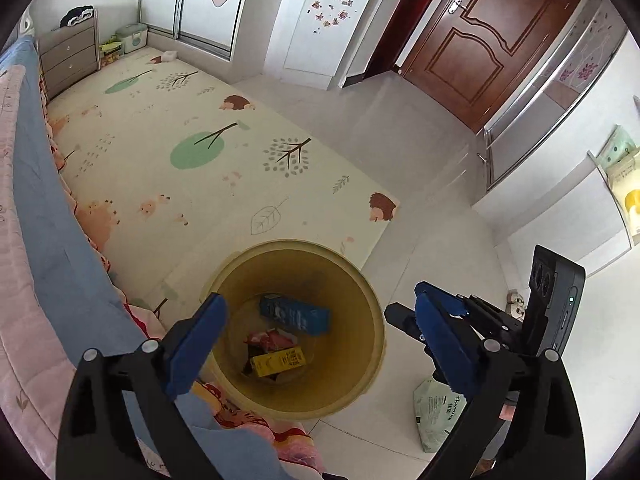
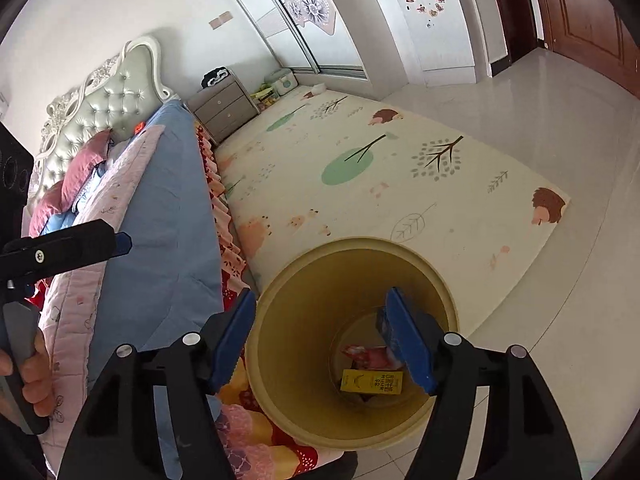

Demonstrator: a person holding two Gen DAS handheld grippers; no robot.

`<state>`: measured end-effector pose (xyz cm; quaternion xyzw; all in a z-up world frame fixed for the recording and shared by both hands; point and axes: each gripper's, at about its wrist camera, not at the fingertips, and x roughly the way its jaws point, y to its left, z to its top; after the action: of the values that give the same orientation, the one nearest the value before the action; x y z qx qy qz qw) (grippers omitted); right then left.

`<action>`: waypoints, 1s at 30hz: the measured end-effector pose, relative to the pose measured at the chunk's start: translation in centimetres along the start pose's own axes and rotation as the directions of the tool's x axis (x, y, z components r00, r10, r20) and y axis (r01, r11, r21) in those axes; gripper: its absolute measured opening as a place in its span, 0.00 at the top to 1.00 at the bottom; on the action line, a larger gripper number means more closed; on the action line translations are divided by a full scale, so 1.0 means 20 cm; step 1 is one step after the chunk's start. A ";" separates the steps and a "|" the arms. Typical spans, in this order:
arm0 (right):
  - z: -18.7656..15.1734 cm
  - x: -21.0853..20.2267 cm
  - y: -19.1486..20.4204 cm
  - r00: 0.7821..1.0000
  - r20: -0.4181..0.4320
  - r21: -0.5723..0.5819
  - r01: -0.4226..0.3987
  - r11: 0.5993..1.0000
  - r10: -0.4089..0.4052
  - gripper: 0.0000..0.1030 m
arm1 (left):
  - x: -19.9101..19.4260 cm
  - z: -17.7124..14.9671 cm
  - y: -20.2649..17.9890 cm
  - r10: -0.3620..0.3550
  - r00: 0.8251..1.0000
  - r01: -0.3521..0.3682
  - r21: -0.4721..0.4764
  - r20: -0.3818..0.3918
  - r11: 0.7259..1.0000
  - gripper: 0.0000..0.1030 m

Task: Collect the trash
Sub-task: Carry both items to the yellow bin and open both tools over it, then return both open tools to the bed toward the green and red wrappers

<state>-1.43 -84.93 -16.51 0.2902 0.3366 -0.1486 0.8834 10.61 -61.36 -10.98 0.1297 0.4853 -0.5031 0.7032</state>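
Grippers hover over the bin (image 1: 360, 376) at 6 o'clock — left (image 1: 320, 344) gapes wide, right (image 2: 324, 344) half open, both empty. Trash — blue box (image 1: 294, 314), yellow carton (image 1: 278, 362) — lies inside; bag (image 1: 436, 412) at 5 o'clock probably goes next.

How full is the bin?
Nearly empty. The yellow bin holds only a blue box, a yellow carton and a red wrapper on its bottom.

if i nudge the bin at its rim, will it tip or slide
The bin looks like thin plastic, holding only a blue box, a yellow carton and a red wrapper, so probably light. It stands tall on smooth tile, so a rim push would likely tip it; a low one would slide it.
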 end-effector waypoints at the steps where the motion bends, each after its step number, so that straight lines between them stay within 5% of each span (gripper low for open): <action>1: 0.00 -0.01 0.00 1.000 -0.003 0.001 -0.001 1.000 0.001 0.36 | -0.02 -0.01 0.00 0.004 1.000 -0.004 0.003 0.015 1.000 0.08; 18: 0.06 -0.26 0.39 0.996 0.076 -0.111 -0.045 0.993 0.053 0.37 | -0.48 -0.15 0.04 0.077 0.982 -0.085 0.037 0.170 0.996 0.08; 30: 0.00 -0.33 1.01 0.979 0.067 -0.301 -0.165 0.939 0.194 0.37 | -0.97 -0.42 0.33 0.241 0.921 -0.240 -0.041 0.306 0.970 0.08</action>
<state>2.91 -68.58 -3.66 0.1780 0.2843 -0.0296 0.9416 11.02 -41.34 -1.40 0.1069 0.3503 -0.4264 0.8271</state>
